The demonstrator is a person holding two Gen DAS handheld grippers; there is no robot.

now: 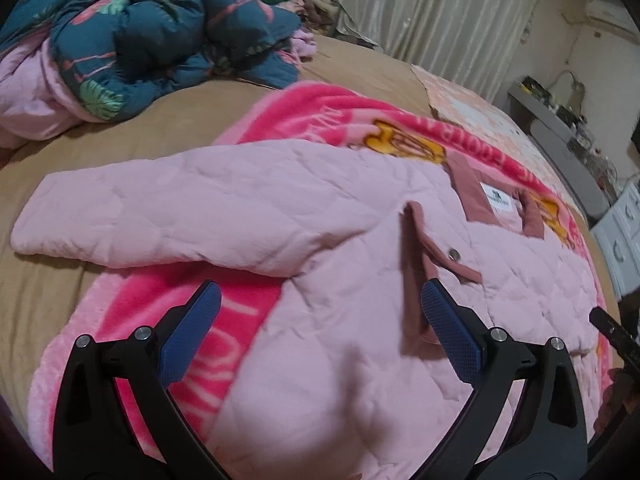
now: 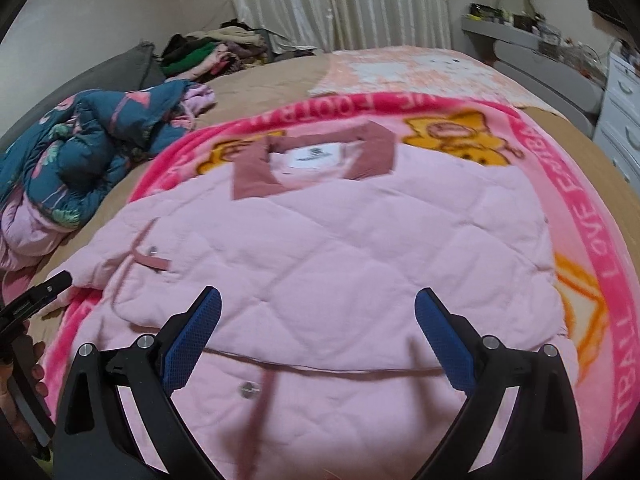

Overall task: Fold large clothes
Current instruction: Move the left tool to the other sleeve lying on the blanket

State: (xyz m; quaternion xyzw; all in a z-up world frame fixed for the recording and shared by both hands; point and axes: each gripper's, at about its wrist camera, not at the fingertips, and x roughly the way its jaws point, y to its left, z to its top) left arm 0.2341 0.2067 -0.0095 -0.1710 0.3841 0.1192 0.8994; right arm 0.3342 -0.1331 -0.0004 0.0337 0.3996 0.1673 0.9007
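Note:
A pale pink quilted jacket [image 2: 340, 256] with a dusty-rose collar [image 2: 256, 176] and white label lies flat on a bright pink blanket [image 2: 580, 216] on the bed. In the left wrist view the jacket [image 1: 360, 320] has one sleeve [image 1: 160, 216] stretched out to the left over the tan bed cover. My left gripper [image 1: 320, 320] is open and empty, hovering above the jacket's left side near a rose pocket flap [image 1: 440, 256]. My right gripper [image 2: 318, 332] is open and empty above the jacket's lower front. The left gripper's tip [image 2: 44, 292] shows at the left edge of the right wrist view.
A crumpled teal floral quilt [image 1: 160, 36] lies at the bed's far left, also in the right wrist view [image 2: 80, 148]. A heap of clothes [image 2: 216, 52] sits by the curtain. A grey shelf [image 2: 520, 44] and white drawers [image 2: 624, 120] stand right of the bed.

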